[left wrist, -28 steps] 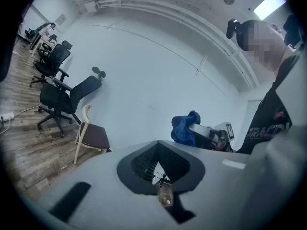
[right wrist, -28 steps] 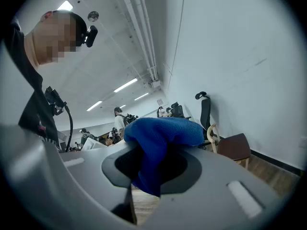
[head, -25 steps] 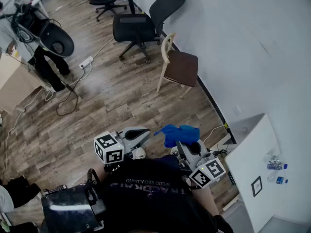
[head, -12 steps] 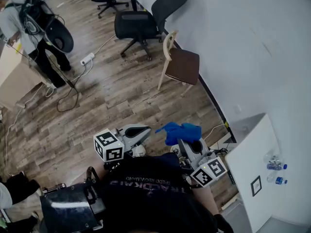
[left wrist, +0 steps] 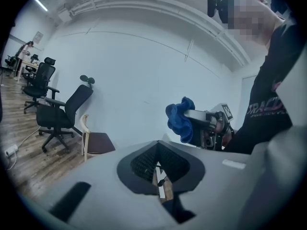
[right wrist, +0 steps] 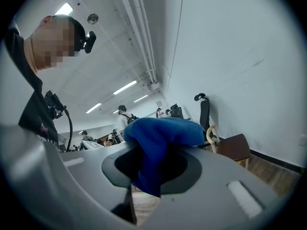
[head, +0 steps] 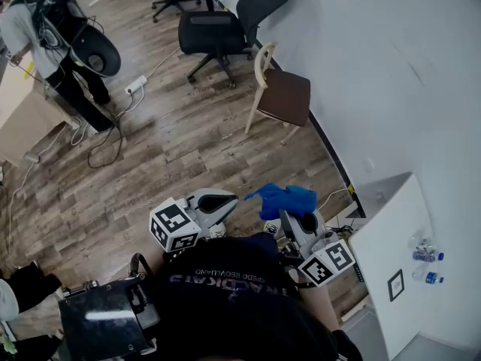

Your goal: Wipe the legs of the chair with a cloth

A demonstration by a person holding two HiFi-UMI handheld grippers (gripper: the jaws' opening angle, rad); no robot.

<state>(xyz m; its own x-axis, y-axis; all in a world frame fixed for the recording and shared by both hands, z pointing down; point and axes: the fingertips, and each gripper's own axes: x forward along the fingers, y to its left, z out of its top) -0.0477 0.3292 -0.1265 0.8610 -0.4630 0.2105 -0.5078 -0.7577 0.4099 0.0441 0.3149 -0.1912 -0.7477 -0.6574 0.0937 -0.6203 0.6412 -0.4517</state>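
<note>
The chair [head: 279,94], cream frame and brown seat, stands by the white wall, well ahead of both grippers. It also shows small in the left gripper view as the chair [left wrist: 94,141] and in the right gripper view as the chair [right wrist: 231,146]. My right gripper [head: 289,207] is shut on a bunched blue cloth [head: 283,199], held at waist height. Up close, the cloth [right wrist: 161,137] hangs out of the jaws. My left gripper [head: 223,200] is beside it, jaws together and empty, and the blue cloth [left wrist: 179,120] appears to its right.
Black office chairs [head: 216,34] stand beyond the brown chair. A person with a backpack [head: 46,37] stands at far left beside a desk. A power strip [head: 135,89] and cables lie on the wood floor. A white cabinet [head: 387,235] with bottles is at right.
Both grippers and the cloth have shifted a little forward and to the right. The person at far left has moved further away.
</note>
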